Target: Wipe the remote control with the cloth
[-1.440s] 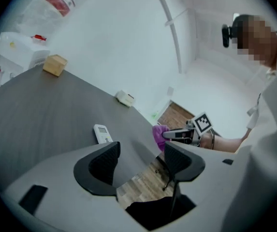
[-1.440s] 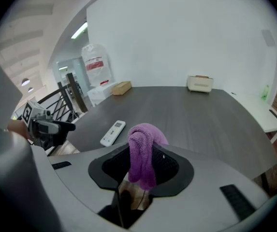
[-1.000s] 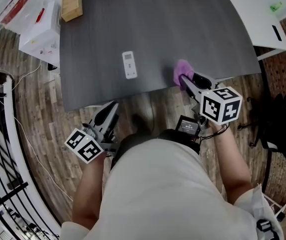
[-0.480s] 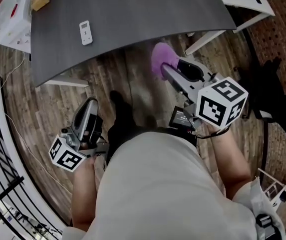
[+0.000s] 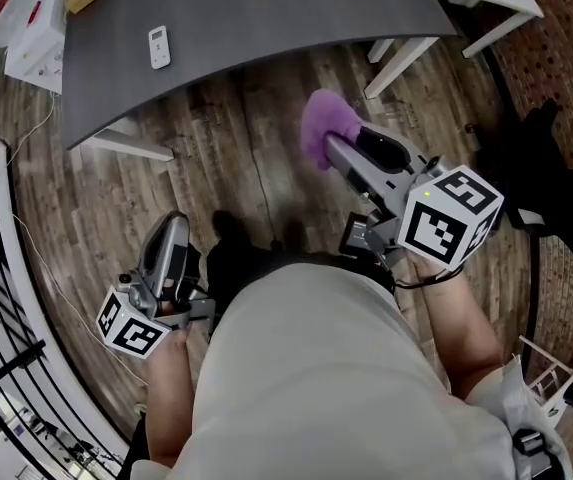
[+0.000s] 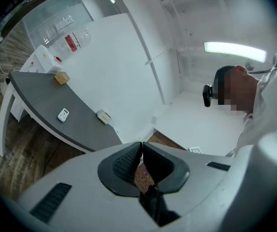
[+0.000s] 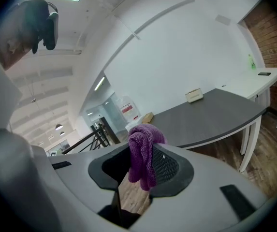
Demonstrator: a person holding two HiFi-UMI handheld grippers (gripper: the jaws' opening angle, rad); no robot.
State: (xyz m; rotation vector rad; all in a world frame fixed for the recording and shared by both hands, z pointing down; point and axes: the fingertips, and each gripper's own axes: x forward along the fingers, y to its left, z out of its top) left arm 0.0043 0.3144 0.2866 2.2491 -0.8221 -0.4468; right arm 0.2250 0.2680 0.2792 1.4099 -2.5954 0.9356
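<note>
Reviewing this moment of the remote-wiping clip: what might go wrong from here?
1. The right gripper holds the cloth only by a fold near its jaw tips, over the wood floor; it may slip out.
2. The remote control lies on the table, well away from both grippers, and the left gripper is shut and empty; unsteadied, the remote may slide when wiped.

remote (image 5: 159, 47): small, white, lying flat on the grey table (image 5: 266, 8)
cloth (image 7: 140, 146): purple, bunched up, hanging pinched in the right gripper (image 7: 139, 159)
</note>
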